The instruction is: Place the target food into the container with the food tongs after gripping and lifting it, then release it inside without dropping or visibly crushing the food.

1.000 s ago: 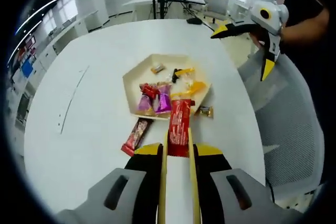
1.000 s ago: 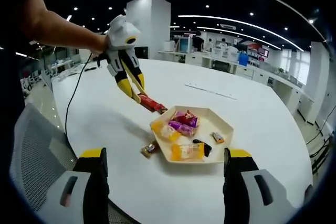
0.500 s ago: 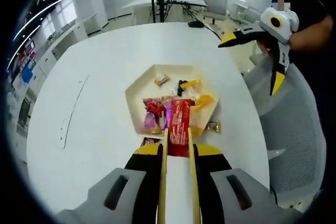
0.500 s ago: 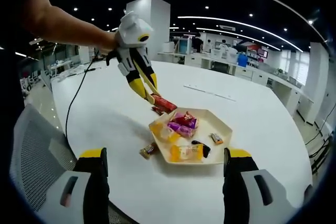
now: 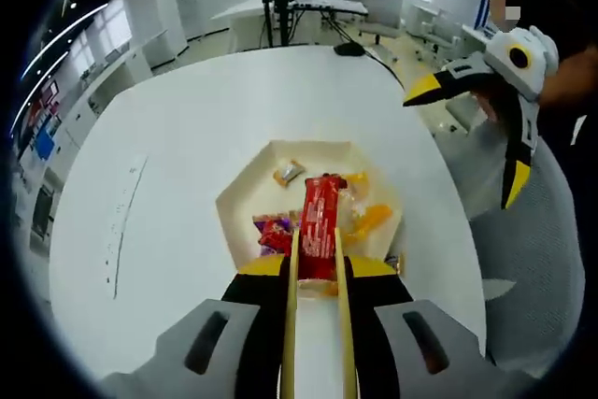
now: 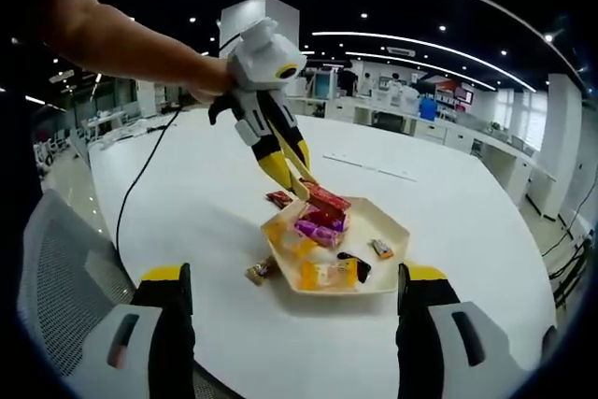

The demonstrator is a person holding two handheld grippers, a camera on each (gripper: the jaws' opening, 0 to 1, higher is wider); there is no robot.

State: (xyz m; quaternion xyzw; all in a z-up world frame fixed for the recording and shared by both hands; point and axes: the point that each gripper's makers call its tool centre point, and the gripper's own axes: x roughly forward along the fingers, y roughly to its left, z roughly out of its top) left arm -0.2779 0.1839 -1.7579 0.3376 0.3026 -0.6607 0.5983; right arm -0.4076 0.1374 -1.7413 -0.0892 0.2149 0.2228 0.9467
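Tongs in my left gripper [image 5: 313, 263] clamp a red snack bar [image 5: 320, 217], which over the last second has travelled from beside the hexagonal tray [image 5: 245, 189] to above it; release looks next. My right gripper [image 6: 290, 310] hangs open.

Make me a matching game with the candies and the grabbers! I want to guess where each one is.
Things:
1. long red bar
2. small brown candy
3. right gripper
4. yellow packet

Places or states:
A. lying in the tray
B. open, holding nothing
C. held in the left gripper, above the tray
D. on the white table, just outside the tray

Pairs: 1-C, 2-D, 3-B, 4-A
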